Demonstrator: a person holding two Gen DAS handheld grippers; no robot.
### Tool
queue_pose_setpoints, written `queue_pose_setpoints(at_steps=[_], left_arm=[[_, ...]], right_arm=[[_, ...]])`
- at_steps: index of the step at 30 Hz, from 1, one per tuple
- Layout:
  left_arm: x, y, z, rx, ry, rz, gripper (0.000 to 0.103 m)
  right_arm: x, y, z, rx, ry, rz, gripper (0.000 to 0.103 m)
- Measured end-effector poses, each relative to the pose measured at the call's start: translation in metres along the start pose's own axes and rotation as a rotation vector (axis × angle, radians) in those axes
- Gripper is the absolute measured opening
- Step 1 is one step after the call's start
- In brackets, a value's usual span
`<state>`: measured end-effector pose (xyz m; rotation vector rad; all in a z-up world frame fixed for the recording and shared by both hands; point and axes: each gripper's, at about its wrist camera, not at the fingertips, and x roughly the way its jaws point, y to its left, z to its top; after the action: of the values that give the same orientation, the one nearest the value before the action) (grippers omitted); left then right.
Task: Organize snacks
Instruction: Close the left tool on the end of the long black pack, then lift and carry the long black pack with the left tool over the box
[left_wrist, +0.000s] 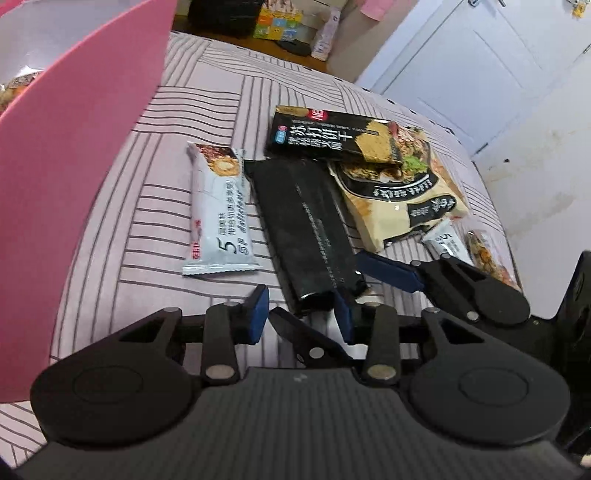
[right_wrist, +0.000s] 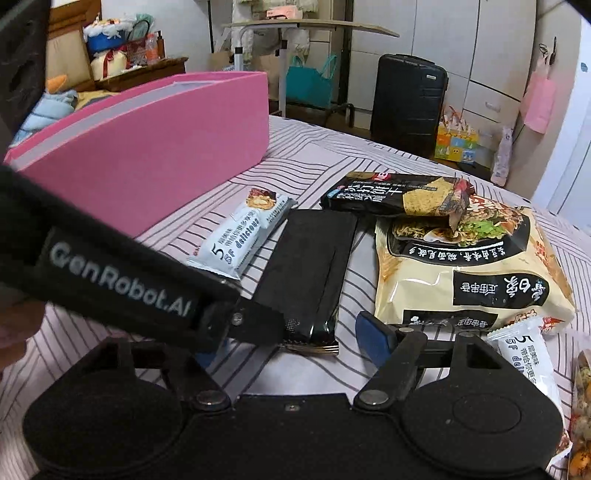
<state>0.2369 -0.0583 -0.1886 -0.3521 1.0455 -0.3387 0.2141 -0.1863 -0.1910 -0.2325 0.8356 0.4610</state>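
My left gripper (left_wrist: 303, 314) sits low over the near end of a long black snack packet (left_wrist: 306, 229), its blue pads drawn in narrow on either side of the packet's crimped tail; whether they already press on it I cannot tell. My right gripper (right_wrist: 291, 343) comes in from the other side with its jaws wide and holding nothing, one finger lying just beside the packet's right edge and the other crossed under the left gripper's body. The packet lies lengthwise on the striped bedspread (left_wrist: 207, 96), in the middle of the snack pile. I judge it light, soft and slick in its foil-like wrap, with contents that may crumble, so a gentle pinch across the narrow width near the sealed end looks the safest hold; the flat seam alone could slip. Just left of it lies a pale blue wafer bar (left_wrist: 218, 206), apart from it by a thin strip of bedspread. Its far end touches a dark cracker pack (left_wrist: 332, 136), which overlaps a large cream noodle bag (left_wrist: 402, 199) on the right. A second pale wafer bar (right_wrist: 524, 354) and another colourful bag (right_wrist: 580, 373) sit at the far right. The pink box (right_wrist: 147, 147), likely where the snacks go, stands to the left with its tall wall to clear. The two grippers crowd one another most.
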Motion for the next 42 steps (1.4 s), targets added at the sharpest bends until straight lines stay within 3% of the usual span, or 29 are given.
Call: queue_pose_setpoints(at_steps=[4, 8, 13, 16, 24, 29, 42], left_arm=[[-0.003, 0.002, 0.001, -0.01, -0.01, -0.028, 0.037], [-0.004, 0.002, -0.001, -0.015, 0.013, -0.04, 0.037], [-0.006, 0.006, -0.003, -0.072, 0.044, -0.066, 0.04], [-0.005, 0.01, -0.004, -0.096, 0.019, -0.034, 0.041], [0.0, -0.002, -0.008, 0.006, 0.023, -0.007, 0.033], [-0.007, -0.017, -0.014, 0.111, -0.013, 0.041, 0.032], [-0.05, -0.028, -0.016, 0.137, 0.02, 0.019, 0.032]], right_arm=[[-0.006, 0.009, 0.003, -0.037, -0.008, 0.0, 0.063], [-0.011, 0.014, 0.006, -0.042, 0.034, -0.005, 0.058], [-0.017, 0.024, 0.009, -0.069, 0.098, 0.005, 0.058], [-0.016, 0.027, 0.008, -0.09, 0.106, 0.003, 0.059], [-0.008, 0.018, 0.001, -0.031, 0.066, 0.049, 0.073], [-0.013, 0.02, 0.001, -0.034, 0.035, 0.019, 0.061], [-0.053, 0.031, 0.014, -0.01, 0.067, 0.023, 0.058]])
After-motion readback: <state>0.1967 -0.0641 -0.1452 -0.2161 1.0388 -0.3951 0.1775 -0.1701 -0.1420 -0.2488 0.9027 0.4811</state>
